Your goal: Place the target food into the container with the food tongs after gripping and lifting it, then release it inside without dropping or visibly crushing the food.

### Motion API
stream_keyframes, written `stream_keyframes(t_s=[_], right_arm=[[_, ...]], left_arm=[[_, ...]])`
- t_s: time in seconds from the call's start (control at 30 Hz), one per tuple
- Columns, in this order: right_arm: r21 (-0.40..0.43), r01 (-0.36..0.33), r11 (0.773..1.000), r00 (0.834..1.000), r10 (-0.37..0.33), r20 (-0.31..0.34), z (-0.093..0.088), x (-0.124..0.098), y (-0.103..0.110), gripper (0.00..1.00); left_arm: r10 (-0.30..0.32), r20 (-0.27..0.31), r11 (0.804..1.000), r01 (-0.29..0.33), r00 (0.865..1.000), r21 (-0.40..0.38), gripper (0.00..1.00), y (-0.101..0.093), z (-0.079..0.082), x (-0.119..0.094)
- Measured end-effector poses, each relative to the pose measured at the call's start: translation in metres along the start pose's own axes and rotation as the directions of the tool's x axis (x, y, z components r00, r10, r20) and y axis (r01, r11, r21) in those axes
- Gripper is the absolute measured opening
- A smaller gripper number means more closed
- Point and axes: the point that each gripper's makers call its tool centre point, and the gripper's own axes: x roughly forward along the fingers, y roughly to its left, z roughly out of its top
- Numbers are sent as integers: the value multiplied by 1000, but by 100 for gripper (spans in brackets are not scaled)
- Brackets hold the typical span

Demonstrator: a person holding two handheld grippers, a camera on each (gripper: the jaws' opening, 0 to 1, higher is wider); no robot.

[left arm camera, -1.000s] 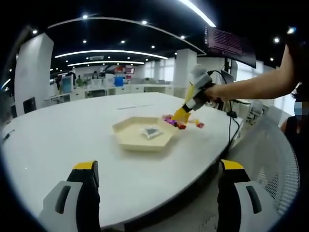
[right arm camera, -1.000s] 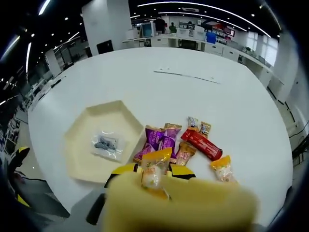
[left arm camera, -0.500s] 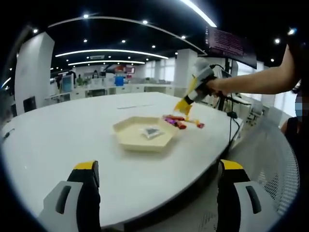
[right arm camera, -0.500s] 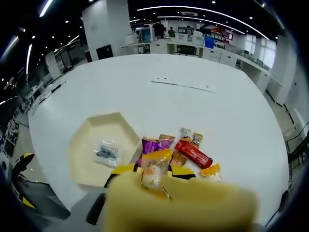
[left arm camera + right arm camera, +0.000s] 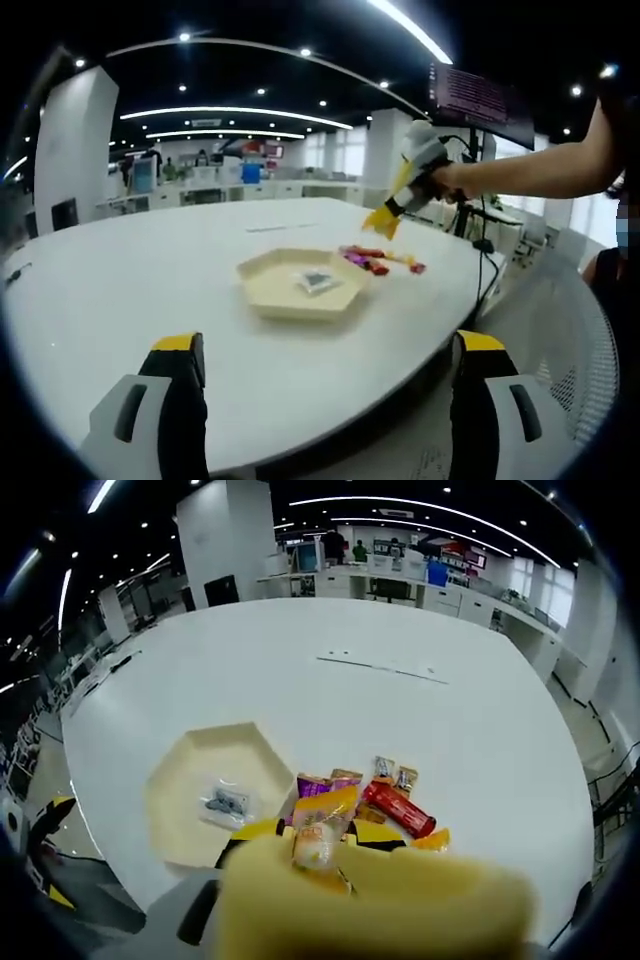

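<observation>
A: The yellow snack packet (image 5: pixel 320 832) is the thing to move. Where is it?

B: In the right gripper view it is pinched at the tip of the yellow tongs (image 5: pixel 370 905), which the right gripper (image 5: pixel 312 832) holds closed around it. It hangs in the air above the white table (image 5: pixel 480 720), over the near edge of the snack pile.

A: And the big things below?

B: The table is wide and round. On it lies the cream hexagonal tray (image 5: pixel 190 770), with a small clear bag (image 5: pixel 226 804) inside. Just beside the tray, at its right in this view, lies the pile: purple packets (image 5: pixel 322 783), a red bar (image 5: pixel 398 809) and an orange packet (image 5: pixel 432 840).

A: What does the left gripper view show?

B: The left gripper (image 5: pixel 322 400) is low at the near table edge, its fingers (image 5: pixel 180 400) spread wide with nothing between them. Farther off, a person's hand (image 5: pixel 452 182) holds the right gripper (image 5: pixel 412 180) with the tongs (image 5: pixel 384 220) raised above the pile (image 5: pixel 380 261), to the right of the tray (image 5: pixel 300 285).
</observation>
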Motion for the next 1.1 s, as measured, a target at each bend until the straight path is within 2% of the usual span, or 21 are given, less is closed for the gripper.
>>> stream_keyframes(t_s=[0.1, 0.63, 0.8, 0.93, 1.1], right_arm=[[-29, 15, 999, 1000, -15, 9, 4, 0, 3, 24], [-68, -48, 997, 999, 48, 0, 19, 9, 43, 24], [-86, -74, 994, 997, 75, 8, 29, 15, 63, 24], [-104, -107, 989, 994, 107, 3, 35, 22, 84, 24], [-123, -129, 984, 991, 132, 13, 45, 26, 103, 24]], left_arm=[[-5, 6, 1000, 5, 1000, 1, 99, -1, 1, 0], [-8, 21, 1000, 8, 1000, -2, 99, -1, 3, 0], [-4, 31, 1000, 4, 1000, -4, 99, 0, 5, 0], [-11, 11, 1000, 12, 1000, -13, 99, -2, 1, 0], [-20, 14, 1000, 20, 1000, -13, 99, -3, 2, 0]])
